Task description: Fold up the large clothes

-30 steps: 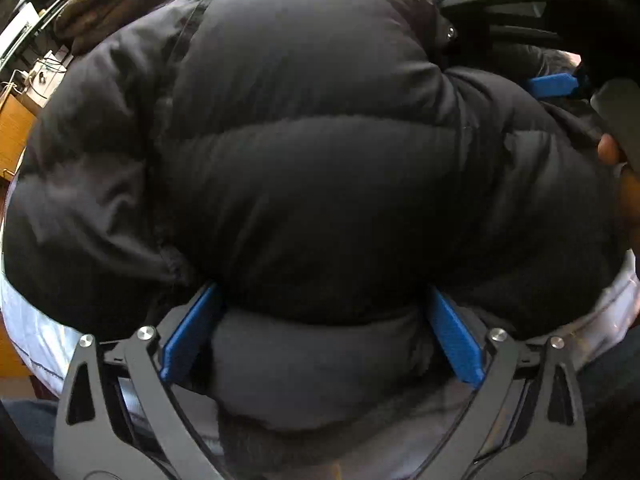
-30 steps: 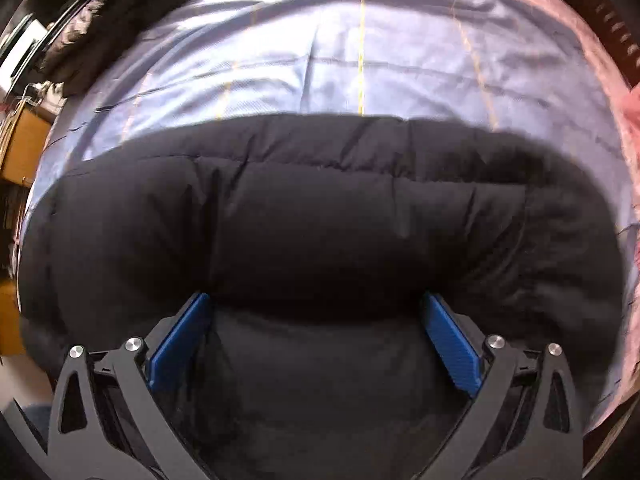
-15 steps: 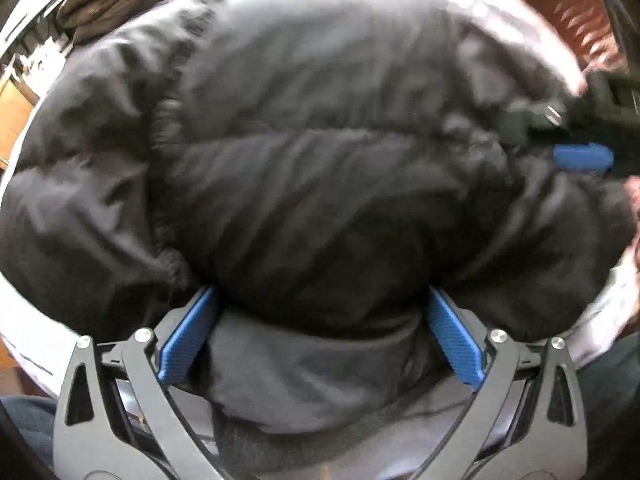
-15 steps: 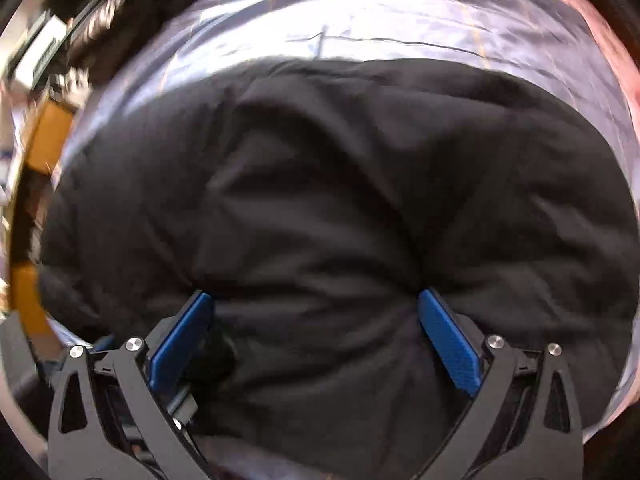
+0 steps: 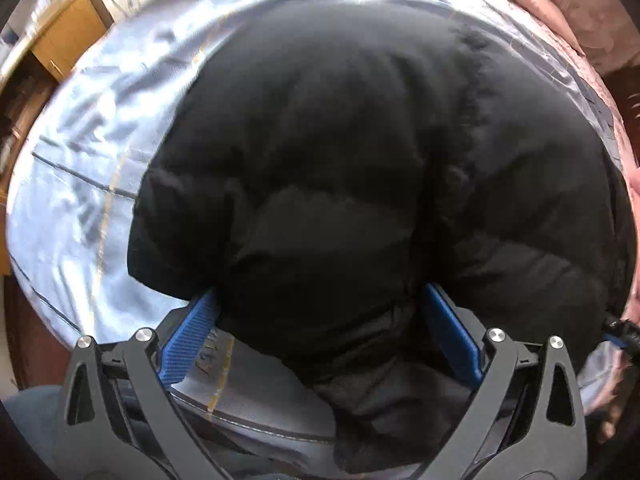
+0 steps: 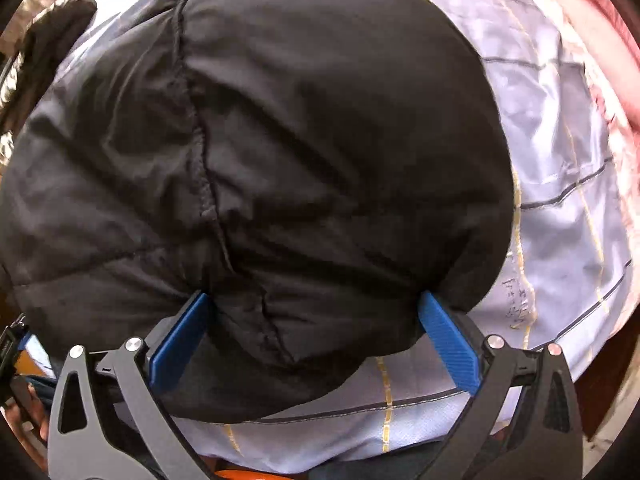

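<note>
A black puffy down jacket (image 5: 360, 160) lies bunched in a thick mound on a light blue checked bed sheet (image 5: 100, 160). My left gripper (image 5: 320, 290) stands open at the jacket's near edge, and padded fabric bulges between its blue pads (image 5: 188, 340). In the right wrist view the jacket (image 6: 280, 140) fills the left and middle, with a stitched seam running down it. My right gripper (image 6: 314, 294) is also open, and the jacket's lower edge sits between its blue pads (image 6: 448, 344). The fingertips of both grippers are hidden under the fabric.
A pink quilt (image 5: 580, 12) lines the far side of the bed. A wooden cabinet (image 5: 64, 40) stands beyond the bed at upper left. Another dark garment with a fur trim (image 6: 52, 32) lies at the far left. Bare sheet (image 6: 560, 200) shows right of the jacket.
Both grippers have swung around with the jacket. It has gone from a wide spread across the sheet to a more compact mound. More bare sheet shows on the left and right.
</note>
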Action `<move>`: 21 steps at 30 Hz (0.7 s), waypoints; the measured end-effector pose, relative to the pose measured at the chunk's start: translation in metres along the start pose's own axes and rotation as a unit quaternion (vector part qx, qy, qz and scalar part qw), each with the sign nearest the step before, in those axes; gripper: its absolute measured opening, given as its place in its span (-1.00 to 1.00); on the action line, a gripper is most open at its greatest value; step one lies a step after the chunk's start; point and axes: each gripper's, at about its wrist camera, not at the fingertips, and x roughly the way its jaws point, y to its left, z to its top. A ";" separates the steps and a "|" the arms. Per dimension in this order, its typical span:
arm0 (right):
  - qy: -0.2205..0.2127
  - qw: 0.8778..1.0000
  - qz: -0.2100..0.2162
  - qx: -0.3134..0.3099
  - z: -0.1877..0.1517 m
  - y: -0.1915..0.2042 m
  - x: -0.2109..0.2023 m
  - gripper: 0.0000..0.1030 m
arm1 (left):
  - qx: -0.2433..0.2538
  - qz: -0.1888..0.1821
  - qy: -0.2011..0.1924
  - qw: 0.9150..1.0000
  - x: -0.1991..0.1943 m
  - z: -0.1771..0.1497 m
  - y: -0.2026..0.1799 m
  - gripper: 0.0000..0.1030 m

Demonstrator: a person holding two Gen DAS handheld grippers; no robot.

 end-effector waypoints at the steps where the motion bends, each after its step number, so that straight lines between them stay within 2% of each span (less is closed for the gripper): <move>1: -0.018 1.000 -0.005 -0.006 -0.001 0.005 -0.009 0.97 | 0.012 -0.005 -0.020 1.000 -0.012 -0.001 -0.003 0.93; 3: -0.082 0.996 -0.024 -0.020 -0.010 0.020 -0.042 0.97 | 0.033 -0.020 -0.051 0.998 -0.037 -0.005 -0.009 0.93; 4: -0.131 0.990 -0.035 -0.030 -0.021 0.033 -0.071 0.97 | 0.052 -0.024 -0.075 0.996 -0.057 -0.007 -0.015 0.95; 6: -0.179 0.982 -0.033 -0.041 -0.042 0.055 -0.107 0.97 | 0.078 -0.025 -0.100 0.992 -0.085 -0.011 -0.028 0.96; 9: -0.199 0.979 -0.017 -0.052 -0.066 0.082 -0.141 0.97 | 0.104 -0.058 -0.132 0.984 -0.134 -0.022 -0.050 0.96; 10: -0.202 0.978 -0.012 -0.056 -0.063 0.087 -0.147 0.97 | 0.107 -0.063 -0.142 0.982 -0.151 -0.026 -0.058 0.96; 13: -0.222 0.974 -0.009 -0.049 -0.080 0.102 -0.178 0.97 | 0.115 -0.057 -0.169 0.977 -0.196 -0.031 -0.074 0.96; 14: -0.227 0.973 -0.010 -0.044 -0.081 0.103 -0.188 0.97 | 0.114 -0.053 -0.170 0.977 -0.207 -0.035 -0.088 0.96; 21: -0.248 0.968 -0.002 -0.045 -0.096 0.107 -0.226 0.97 | 0.124 -0.060 -0.191 0.972 -0.255 -0.056 -0.098 0.96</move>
